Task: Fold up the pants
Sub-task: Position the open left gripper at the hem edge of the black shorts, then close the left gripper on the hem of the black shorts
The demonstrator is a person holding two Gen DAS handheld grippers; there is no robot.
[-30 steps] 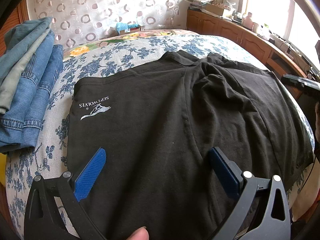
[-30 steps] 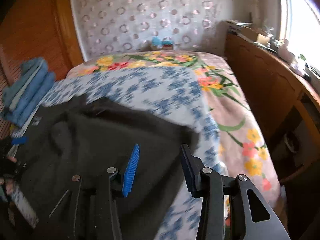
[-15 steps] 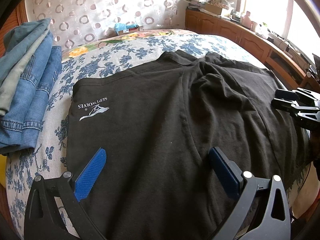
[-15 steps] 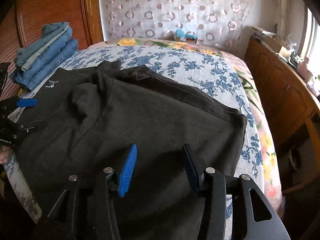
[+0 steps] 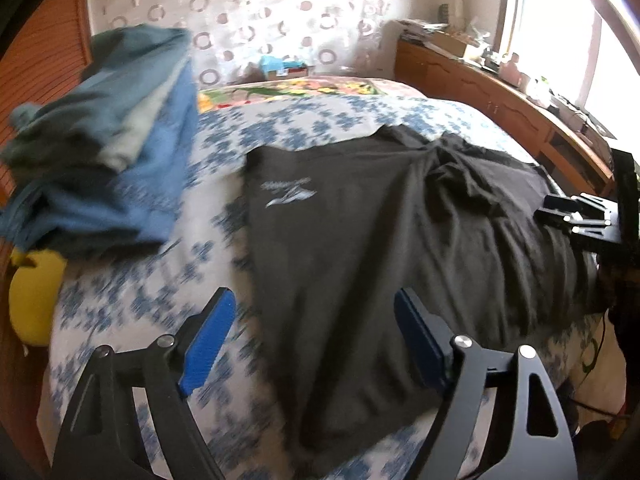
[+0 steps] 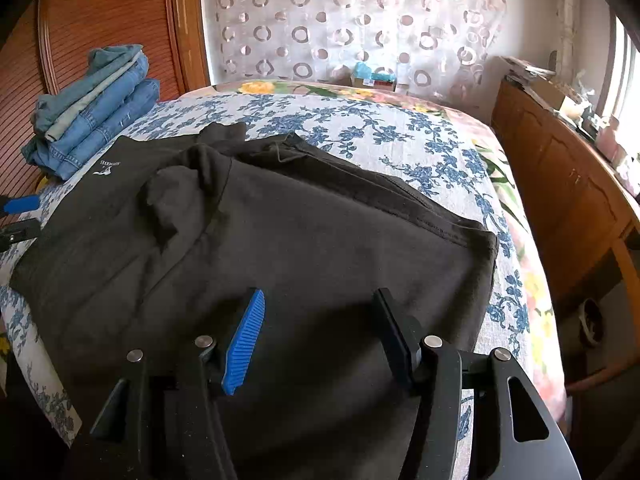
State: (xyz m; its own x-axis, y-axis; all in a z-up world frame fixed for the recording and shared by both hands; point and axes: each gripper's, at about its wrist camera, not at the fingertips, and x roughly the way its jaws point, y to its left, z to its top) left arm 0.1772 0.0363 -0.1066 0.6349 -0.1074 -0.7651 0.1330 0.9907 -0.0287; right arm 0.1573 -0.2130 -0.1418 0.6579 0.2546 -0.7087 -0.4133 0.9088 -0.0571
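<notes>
Black pants (image 5: pixel 380 220) with a small white logo lie spread flat across the bed, wrinkled near the middle. My left gripper (image 5: pixel 313 296) hovers over their left edge. Its jaws are closing, with only the cloth's edge and the sheet below them and nothing pinched. My right gripper (image 6: pixel 320 296) hangs over the pants (image 6: pixel 280 240) near their right end. Its jaws are opening and its blue pads (image 6: pixel 244 340) touch no cloth. The right gripper (image 5: pixel 576 220) also shows at the right of the left wrist view, and the left gripper (image 6: pixel 20 208) at the left edge of the right wrist view.
A stack of folded jeans (image 5: pixel 100 152) (image 6: pixel 92 112) sits on the blue-flowered sheet (image 6: pixel 400 132) left of the pants. A yellow object (image 5: pixel 32 296) lies at the bed's left edge. A wooden cabinet (image 6: pixel 560 184) runs along the right side, and a headboard (image 6: pixel 100 20) stands at the back left.
The left gripper has slid left to the pants' left edge, with its jaws narrower. The right gripper swung over the pants and its jaws have widened.
</notes>
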